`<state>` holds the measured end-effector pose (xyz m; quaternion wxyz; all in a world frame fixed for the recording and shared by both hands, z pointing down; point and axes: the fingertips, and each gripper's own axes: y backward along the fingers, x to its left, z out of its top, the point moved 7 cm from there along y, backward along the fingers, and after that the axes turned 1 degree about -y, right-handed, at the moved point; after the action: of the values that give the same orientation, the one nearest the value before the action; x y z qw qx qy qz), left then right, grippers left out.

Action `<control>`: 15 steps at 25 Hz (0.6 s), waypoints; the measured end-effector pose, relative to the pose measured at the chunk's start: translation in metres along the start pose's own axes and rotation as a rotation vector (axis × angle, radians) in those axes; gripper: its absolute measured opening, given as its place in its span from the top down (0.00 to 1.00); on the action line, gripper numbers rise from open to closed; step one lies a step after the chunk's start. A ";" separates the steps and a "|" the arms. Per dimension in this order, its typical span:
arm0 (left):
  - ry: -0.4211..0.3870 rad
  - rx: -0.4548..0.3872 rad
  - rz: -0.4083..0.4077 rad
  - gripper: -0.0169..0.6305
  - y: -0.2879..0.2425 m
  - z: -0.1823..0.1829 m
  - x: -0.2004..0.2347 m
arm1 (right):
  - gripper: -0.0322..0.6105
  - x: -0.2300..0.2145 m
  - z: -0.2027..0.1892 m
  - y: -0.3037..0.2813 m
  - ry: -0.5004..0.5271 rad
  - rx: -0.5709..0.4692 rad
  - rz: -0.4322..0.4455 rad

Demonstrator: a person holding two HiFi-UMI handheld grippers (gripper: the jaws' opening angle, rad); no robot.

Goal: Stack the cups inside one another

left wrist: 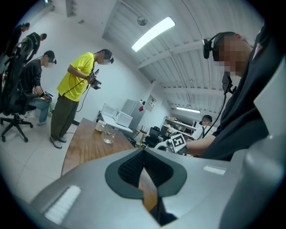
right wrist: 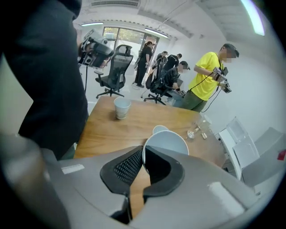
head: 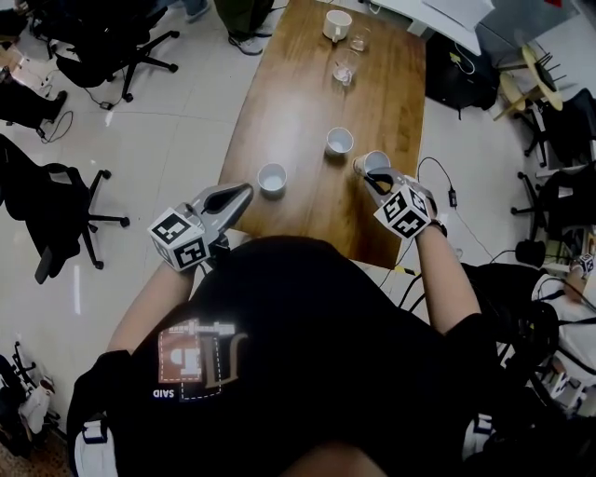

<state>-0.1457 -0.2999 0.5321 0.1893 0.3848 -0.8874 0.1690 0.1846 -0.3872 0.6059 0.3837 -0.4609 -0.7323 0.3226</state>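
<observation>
Three white cups are at the near end of the wooden table (head: pixel 298 102). One cup (head: pixel 271 178) stands left, a second cup (head: pixel 339 141) stands in the middle. The third cup (head: pixel 375 162) is tilted and lifted off the table at the right, with my right gripper (head: pixel 377 177) shut on its wall. In the right gripper view that held cup (right wrist: pixel 166 142) shows its open mouth between the jaws of my right gripper (right wrist: pixel 143 154), with the middle cup (right wrist: pixel 158 129) just behind it and the left cup (right wrist: pixel 121 108) farther off. My left gripper (head: pixel 244 191) hovers near the table's left edge, shut and empty, as my left gripper (left wrist: pixel 143 154) also shows in its own view.
At the table's far end stand a white mug (head: pixel 337 24) and two glasses (head: pixel 345 69). Office chairs (head: pixel 56 210) stand on the floor to the left, cables and bags to the right. A person in a yellow shirt (left wrist: pixel 78 80) stands beyond the far end.
</observation>
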 end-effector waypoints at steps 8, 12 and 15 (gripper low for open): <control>0.016 -0.040 0.069 0.97 0.033 -0.001 0.010 | 0.90 -0.060 0.047 -0.043 -0.091 0.023 0.041; 0.026 -0.055 0.112 0.97 0.054 -0.004 0.018 | 0.89 -0.060 0.054 -0.069 -0.090 0.054 0.065; 0.031 -0.063 0.127 0.97 0.066 -0.006 0.023 | 0.90 -0.053 0.058 -0.085 -0.094 0.063 0.086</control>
<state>-0.2078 -0.2685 0.5381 0.2039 0.3189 -0.9119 0.1587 0.1133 -0.4745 0.6328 0.3491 -0.4641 -0.7183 0.3831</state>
